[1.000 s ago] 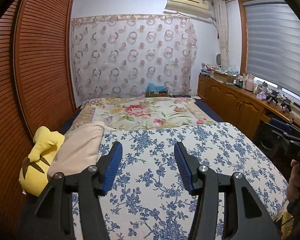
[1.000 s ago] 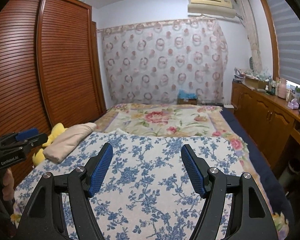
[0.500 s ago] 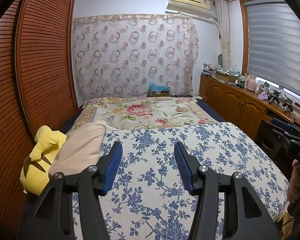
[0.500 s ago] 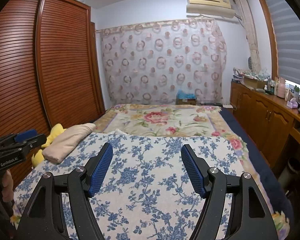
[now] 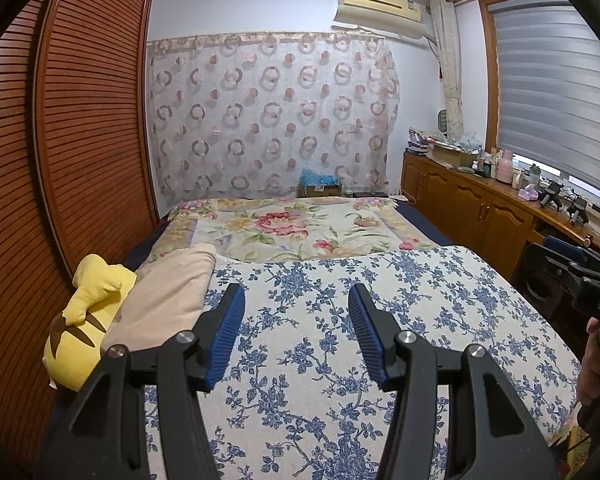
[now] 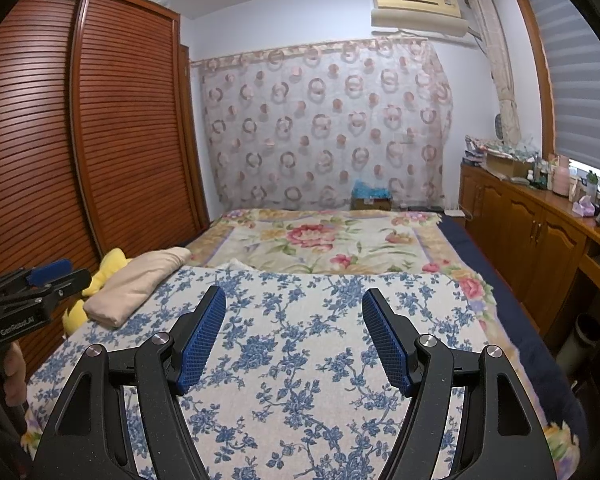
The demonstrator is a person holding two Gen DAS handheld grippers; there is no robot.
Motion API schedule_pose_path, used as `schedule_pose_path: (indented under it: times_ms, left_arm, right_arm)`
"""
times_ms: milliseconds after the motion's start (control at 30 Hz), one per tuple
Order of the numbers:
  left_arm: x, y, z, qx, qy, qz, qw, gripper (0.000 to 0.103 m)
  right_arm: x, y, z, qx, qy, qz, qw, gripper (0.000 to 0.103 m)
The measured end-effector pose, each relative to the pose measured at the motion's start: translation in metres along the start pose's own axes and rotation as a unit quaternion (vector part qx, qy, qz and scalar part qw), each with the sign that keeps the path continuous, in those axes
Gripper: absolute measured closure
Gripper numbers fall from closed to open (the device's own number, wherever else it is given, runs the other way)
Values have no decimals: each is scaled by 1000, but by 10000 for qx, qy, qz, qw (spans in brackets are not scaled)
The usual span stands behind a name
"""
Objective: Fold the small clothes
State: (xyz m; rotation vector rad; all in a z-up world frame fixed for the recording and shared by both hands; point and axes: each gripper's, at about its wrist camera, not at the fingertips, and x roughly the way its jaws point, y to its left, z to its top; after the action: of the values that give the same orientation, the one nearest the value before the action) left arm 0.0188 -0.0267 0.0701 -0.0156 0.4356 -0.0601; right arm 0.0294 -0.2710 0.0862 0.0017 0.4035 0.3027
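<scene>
Blue-and-white floral bedding is seen spread flat across the near half of a bed, beneath two hand-held grippers raised above it. The left gripper is held with its jaws wide apart and nothing between them; the right gripper is likewise spread wide and empty. A folded beige garment, apparently the small piece of clothing the task concerns, is laid at the left edge of the bed, resting against a yellow plush toy beside the slatted wardrobe. It is well apart from both grippers.

Over the past second, little has been altered: both cameras have been tilted slightly upward, so that more ceiling is taken in, while the garment has been left where it was and neither gripper has been closed or lowered.

The scene is judged to fit two stages equally: a garment already folded and set aside, or one waiting to be brought onto the bedding and worked. No other loose clothing is shown on the bed.
</scene>
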Motion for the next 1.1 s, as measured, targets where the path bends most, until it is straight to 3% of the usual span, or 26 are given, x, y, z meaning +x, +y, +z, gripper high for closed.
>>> schedule_pose_path:
  times_ms: [1100]
  left_arm:
    - [-2,2,0,7,-48,32,10000,50]
  right_arm:
    - [1,-1,-1,8,-5,2,10000,30]
